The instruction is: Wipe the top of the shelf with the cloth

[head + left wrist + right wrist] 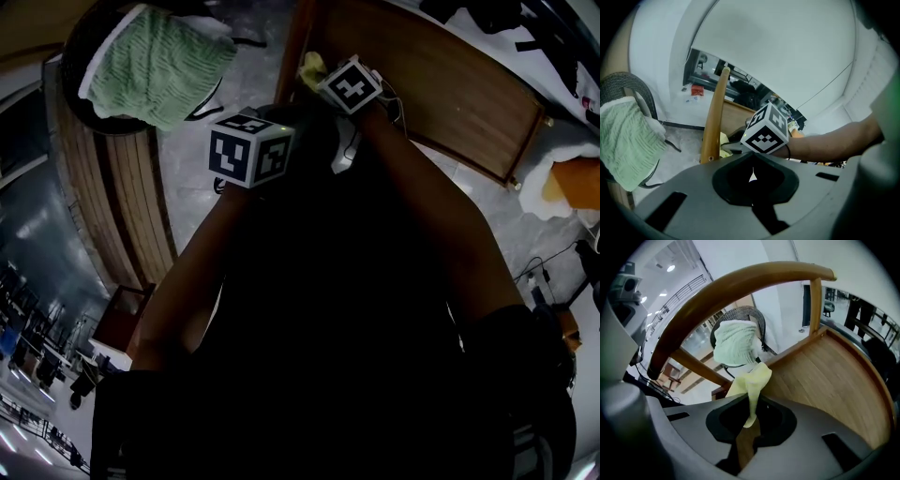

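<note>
The head view is dim, a person's dark underexposed torso [356, 328] filling it. Both gripper views are brighter, fisheye-bent, black-cornered.

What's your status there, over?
Right gripper shut on yellow cloth. Left gripper shut, empty. Cloth at wooden shelf edge, contact unclear. Green towel beyond, apart.

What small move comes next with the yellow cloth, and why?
Probably lower the right gripper until the pale yellow cloth pinched in its jaws presses onto the brown wooden shelf top: the cloth looks bunched, not flat on the wood.
</note>
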Action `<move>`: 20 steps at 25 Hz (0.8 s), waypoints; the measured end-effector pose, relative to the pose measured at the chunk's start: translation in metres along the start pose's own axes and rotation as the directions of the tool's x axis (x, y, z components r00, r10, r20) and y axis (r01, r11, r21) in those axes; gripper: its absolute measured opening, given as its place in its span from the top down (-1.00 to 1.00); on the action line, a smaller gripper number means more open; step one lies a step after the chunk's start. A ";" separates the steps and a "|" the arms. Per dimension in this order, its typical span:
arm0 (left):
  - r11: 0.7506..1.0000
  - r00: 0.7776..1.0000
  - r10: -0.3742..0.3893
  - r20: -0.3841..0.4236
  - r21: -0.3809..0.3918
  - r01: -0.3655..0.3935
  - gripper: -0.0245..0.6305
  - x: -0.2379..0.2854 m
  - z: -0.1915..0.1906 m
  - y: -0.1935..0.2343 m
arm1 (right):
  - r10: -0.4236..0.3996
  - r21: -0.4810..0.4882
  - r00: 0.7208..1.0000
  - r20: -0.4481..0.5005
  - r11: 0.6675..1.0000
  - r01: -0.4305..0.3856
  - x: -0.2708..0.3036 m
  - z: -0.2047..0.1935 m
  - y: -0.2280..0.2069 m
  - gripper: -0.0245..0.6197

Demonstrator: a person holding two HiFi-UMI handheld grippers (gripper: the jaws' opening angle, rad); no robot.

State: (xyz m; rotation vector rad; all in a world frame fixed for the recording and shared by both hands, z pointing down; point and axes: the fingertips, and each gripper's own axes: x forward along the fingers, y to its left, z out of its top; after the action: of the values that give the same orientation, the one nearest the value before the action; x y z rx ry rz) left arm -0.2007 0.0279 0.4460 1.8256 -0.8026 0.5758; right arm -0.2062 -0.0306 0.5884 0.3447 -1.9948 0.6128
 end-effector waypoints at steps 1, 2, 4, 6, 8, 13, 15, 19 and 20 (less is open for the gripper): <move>1.000 1.000 -0.004 -0.001 -0.001 0.004 0.89 0.000 0.000 0.001 | -0.003 -0.019 1.000 -0.011 1.000 0.003 0.001 -0.001 0.001 0.78; 1.000 1.000 -0.008 -0.002 -0.002 0.008 0.89 0.001 0.000 0.002 | -0.006 -0.030 1.000 -0.016 1.000 0.005 0.001 -0.001 0.000 0.79; 1.000 1.000 -0.014 -0.004 0.002 0.014 0.89 0.004 0.001 0.001 | -0.004 -0.022 1.000 -0.014 1.000 0.004 -0.001 -0.005 -0.003 0.78; 1.000 1.000 -0.023 -0.006 0.008 0.023 0.89 0.011 0.004 -0.005 | -0.003 -0.005 1.000 -0.018 1.000 0.003 -0.009 -0.019 -0.008 0.79; 0.999 0.999 -0.035 -0.012 0.017 0.035 0.89 0.018 0.007 -0.011 | -0.015 0.019 1.000 -0.023 1.000 0.016 -0.020 -0.037 -0.018 0.78; 0.996 0.997 -0.062 -0.044 0.061 0.065 0.89 0.043 0.011 -0.032 | -0.064 0.144 0.998 -0.017 0.987 0.065 -0.050 -0.085 -0.049 0.78; 0.995 0.996 -0.068 -0.059 0.073 0.073 0.89 0.055 0.010 -0.045 | -0.083 0.179 0.996 -0.024 0.980 0.086 -0.066 -0.110 -0.061 0.78; 0.992 0.994 -0.087 -0.064 0.087 0.092 0.89 0.088 0.009 -0.076 | -0.131 0.245 0.991 -0.038 0.960 0.137 -0.102 -0.166 -0.086 0.78; 0.992 0.994 -0.090 -0.064 0.086 0.096 0.89 0.096 0.009 -0.082 | -0.145 0.259 0.989 -0.038 0.954 0.150 -0.110 -0.179 -0.093 0.78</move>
State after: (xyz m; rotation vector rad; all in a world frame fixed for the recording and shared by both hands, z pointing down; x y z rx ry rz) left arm -0.0750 0.0161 0.4600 1.9074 -0.6572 0.6115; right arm 0.0228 -0.0104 0.5867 0.6405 -1.8530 0.7818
